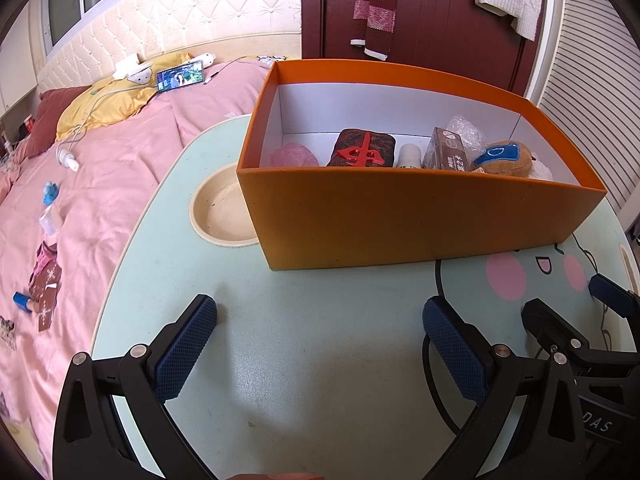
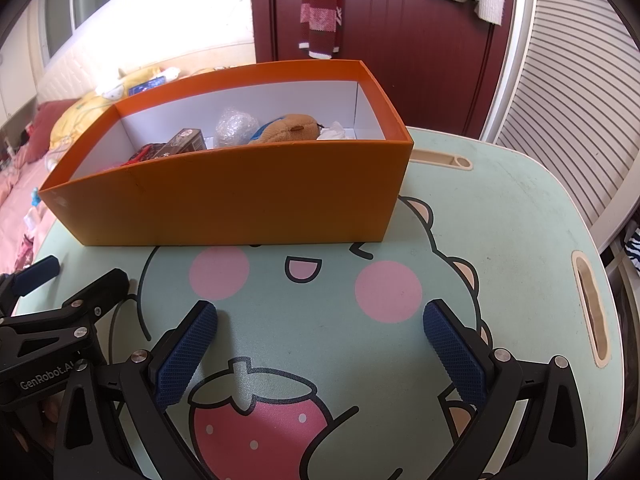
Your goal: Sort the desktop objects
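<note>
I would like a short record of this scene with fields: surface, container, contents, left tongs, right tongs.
surface: green table with a cartoon print
container: orange box, open top
contents: dark block with a red sign, brown plush, small carton, bubble wrap, pink item, white bottle
left tongs: open, empty, over the table
right tongs: open, empty, over the table

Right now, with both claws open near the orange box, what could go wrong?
1. The two claws sit close together: the left claw and right claw might bump if either swings sideways.
2. The orange box is packed; the plush toy sits high, so reaching in could knock it out.
3. The box hugs the table's cup hollow; a push might tip its corner in.
</note>
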`<state>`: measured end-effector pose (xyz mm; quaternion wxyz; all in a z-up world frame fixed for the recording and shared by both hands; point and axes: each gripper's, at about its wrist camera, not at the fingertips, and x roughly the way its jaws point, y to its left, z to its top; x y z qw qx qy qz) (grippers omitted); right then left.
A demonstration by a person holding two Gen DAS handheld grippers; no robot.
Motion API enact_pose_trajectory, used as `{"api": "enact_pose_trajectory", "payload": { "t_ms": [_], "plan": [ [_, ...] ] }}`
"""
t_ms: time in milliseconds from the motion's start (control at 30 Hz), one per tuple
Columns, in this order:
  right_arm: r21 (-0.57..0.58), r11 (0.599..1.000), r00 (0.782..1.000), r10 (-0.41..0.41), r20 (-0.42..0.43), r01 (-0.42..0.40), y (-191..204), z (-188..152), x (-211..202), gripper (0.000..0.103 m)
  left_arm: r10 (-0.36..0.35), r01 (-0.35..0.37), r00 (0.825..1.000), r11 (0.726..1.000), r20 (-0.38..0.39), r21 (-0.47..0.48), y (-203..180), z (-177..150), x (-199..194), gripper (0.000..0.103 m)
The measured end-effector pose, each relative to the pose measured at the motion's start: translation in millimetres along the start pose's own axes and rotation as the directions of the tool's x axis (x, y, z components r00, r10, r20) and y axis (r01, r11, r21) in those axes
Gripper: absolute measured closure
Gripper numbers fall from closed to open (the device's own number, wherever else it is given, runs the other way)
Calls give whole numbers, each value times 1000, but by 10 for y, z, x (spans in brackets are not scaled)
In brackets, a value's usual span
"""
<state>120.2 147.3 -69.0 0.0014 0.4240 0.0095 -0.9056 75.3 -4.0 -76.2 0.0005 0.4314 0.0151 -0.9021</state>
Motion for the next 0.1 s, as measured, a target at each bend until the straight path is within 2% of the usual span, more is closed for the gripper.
{"api": "enact_pose_trajectory", "payload": {
  "t_ms": [100],
  "plan": [
    [0, 1000, 1000, 0, 0, 0, 1, -1, -3, 0, -1, 1, 1000, 1000, 1, 0, 3, -2, -3, 0]
  ]
}}
